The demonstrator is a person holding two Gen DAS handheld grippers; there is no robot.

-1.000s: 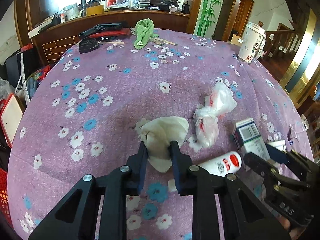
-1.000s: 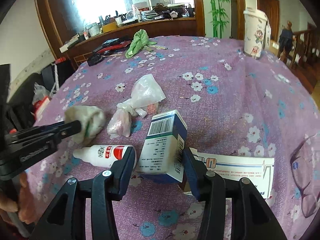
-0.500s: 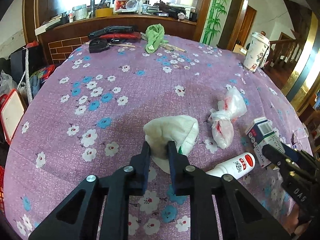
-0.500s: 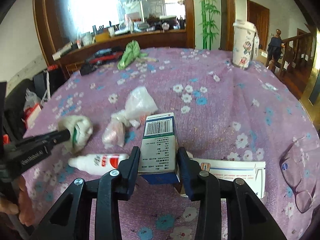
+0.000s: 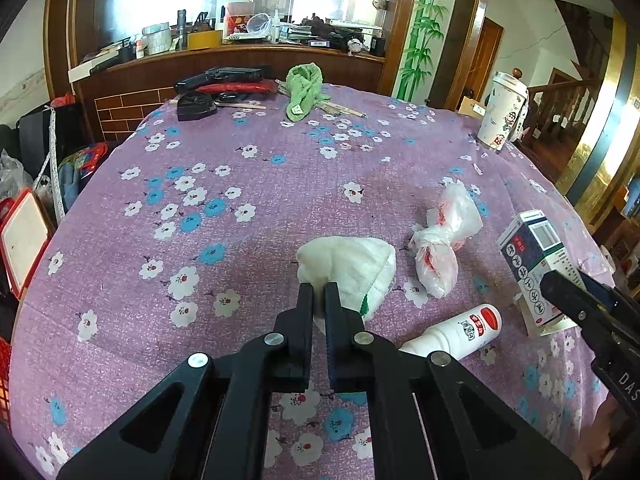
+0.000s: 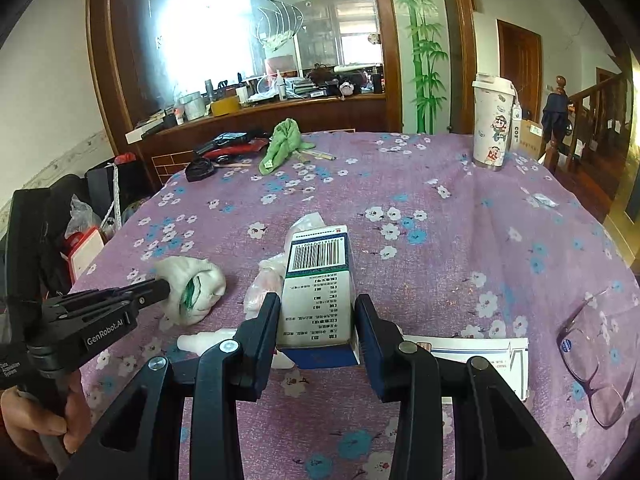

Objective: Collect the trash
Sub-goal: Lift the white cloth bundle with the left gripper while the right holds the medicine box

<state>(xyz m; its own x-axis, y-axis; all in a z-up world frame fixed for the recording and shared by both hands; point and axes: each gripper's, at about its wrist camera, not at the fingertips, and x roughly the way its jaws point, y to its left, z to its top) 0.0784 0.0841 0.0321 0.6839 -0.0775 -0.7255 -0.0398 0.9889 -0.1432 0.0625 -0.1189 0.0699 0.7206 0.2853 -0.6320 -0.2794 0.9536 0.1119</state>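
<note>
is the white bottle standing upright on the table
No, the white bottle lies on its side on the tablecloth.

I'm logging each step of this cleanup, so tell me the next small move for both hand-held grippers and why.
Probably lift both straight up off the floral tablecloth. The left hand-held gripper is pinched shut on the white crumpled tissue wad, and the right hand-held gripper clamps the blue-and-white medicine box on both sides. Both grasps look seated, though no bin is in view.
</note>
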